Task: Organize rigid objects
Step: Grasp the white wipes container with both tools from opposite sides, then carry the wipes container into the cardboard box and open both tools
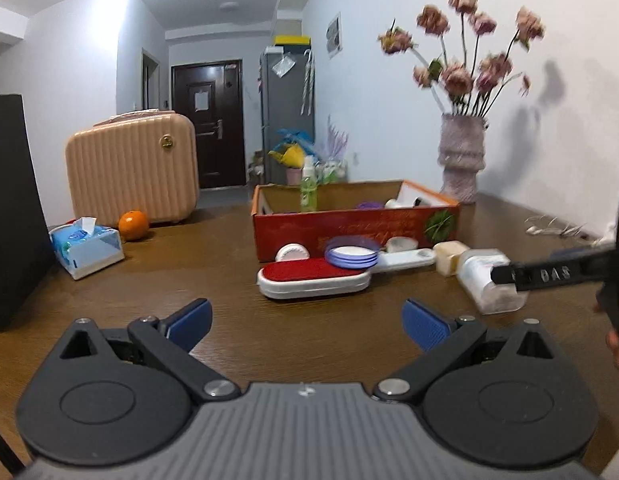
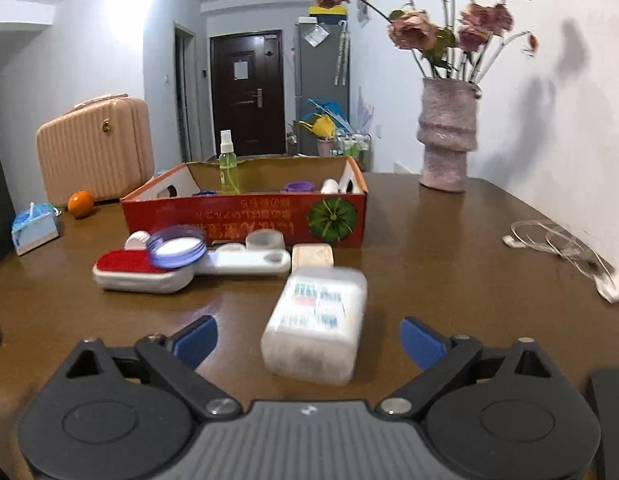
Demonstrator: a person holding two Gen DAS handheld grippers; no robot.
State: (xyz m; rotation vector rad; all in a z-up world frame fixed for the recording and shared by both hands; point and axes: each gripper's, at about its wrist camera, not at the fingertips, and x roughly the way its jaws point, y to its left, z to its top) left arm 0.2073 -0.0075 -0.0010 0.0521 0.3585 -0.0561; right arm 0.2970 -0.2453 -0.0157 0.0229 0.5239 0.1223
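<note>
A red cardboard box [image 1: 349, 234] [image 2: 245, 220] stands on the brown table and holds a green spray bottle [image 1: 308, 190] [image 2: 228, 172], a purple lid and white items. In front of it lie a red-topped lint brush [image 1: 313, 278] [image 2: 143, 272], a purple lid [image 1: 351, 254] [image 2: 175, 246], a white flat case [image 2: 249, 260], a cream box [image 1: 449, 256] [image 2: 312, 255] and a clear cotton-swab box [image 1: 487, 280] [image 2: 315, 326]. My left gripper [image 1: 307, 324] is open and empty, short of the brush. My right gripper [image 2: 307, 340] is open, its fingers either side of the swab box's near end.
A pink suitcase [image 1: 133, 168], an orange [image 1: 132, 225] and a tissue pack [image 1: 87, 246] sit at the table's left. A vase of dried flowers [image 1: 461, 156] [image 2: 447, 136] stands at the back right. White earphones [image 2: 549, 240] lie near the wall. A black object [image 1: 9, 200] stands far left.
</note>
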